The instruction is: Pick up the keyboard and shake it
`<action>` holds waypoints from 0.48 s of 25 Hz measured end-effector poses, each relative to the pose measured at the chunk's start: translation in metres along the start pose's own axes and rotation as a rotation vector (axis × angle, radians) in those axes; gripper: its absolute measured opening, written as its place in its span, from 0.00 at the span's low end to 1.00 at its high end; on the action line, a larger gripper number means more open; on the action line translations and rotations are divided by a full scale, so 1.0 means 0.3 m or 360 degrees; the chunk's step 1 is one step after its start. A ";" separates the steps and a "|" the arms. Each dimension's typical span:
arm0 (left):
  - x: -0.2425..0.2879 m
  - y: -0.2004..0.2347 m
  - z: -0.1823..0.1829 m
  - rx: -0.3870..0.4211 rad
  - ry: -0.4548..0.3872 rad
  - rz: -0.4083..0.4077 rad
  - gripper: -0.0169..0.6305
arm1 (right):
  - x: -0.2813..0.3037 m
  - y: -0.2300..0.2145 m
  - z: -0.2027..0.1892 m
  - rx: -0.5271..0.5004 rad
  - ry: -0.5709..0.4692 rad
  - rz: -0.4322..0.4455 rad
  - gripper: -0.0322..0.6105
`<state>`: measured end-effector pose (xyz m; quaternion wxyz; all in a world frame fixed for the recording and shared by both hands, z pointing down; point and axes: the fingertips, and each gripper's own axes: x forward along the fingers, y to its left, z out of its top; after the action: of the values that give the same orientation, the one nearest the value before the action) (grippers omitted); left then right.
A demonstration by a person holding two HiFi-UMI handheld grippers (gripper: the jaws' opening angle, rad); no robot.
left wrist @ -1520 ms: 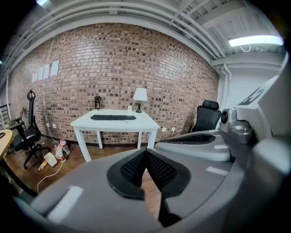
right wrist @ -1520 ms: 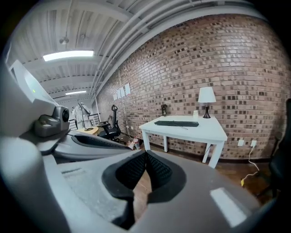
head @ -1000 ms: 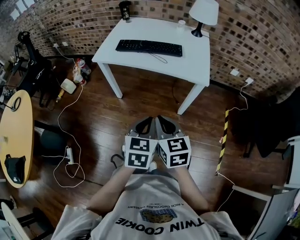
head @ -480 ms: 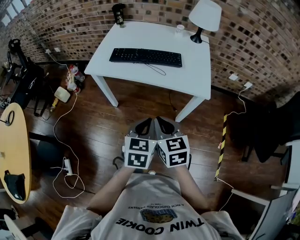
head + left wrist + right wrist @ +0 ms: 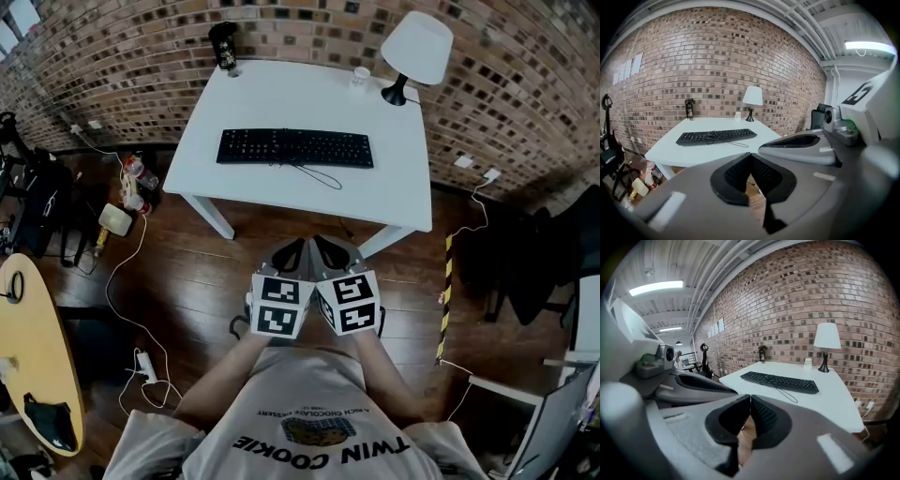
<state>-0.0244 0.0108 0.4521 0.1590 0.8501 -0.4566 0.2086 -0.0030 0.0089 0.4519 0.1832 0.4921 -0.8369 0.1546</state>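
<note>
A black keyboard [image 5: 295, 148] lies flat on the white table [image 5: 403, 192], its thin cable looped in front of it. The same keyboard [image 5: 716, 136] shows in the left gripper view, and this keyboard [image 5: 780, 381] also shows in the right gripper view. My left gripper [image 5: 290, 251] and right gripper [image 5: 334, 249] are held side by side close to my body, over the wooden floor and short of the table. Both are shut with nothing between their tips. The left gripper [image 5: 750, 154] and right gripper [image 5: 750, 396] point toward the table.
On the table's far edge stand a white lamp [image 5: 415, 52], a small white cup [image 5: 360, 75] and a dark bottle [image 5: 223, 45]. Cables and a power strip [image 5: 144, 364] lie on the floor at left, beside a round yellow table [image 5: 33, 361]. A black chair [image 5: 548, 253] stands at right.
The table and keyboard have come closer and lower in the head view as I moved toward them. Both grippers have kept their place before my body and stayed shut.
</note>
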 end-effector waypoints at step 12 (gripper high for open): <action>0.143 0.297 0.071 0.0107 -0.0009 -0.0030 0.04 | 0.232 -0.127 0.081 -0.0273 0.0110 -0.0126 0.06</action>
<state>-0.0738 -0.0769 0.4623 0.1312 0.8598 -0.4417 0.2200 -0.0044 -0.0729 0.4653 0.2593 0.5018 -0.8201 0.0919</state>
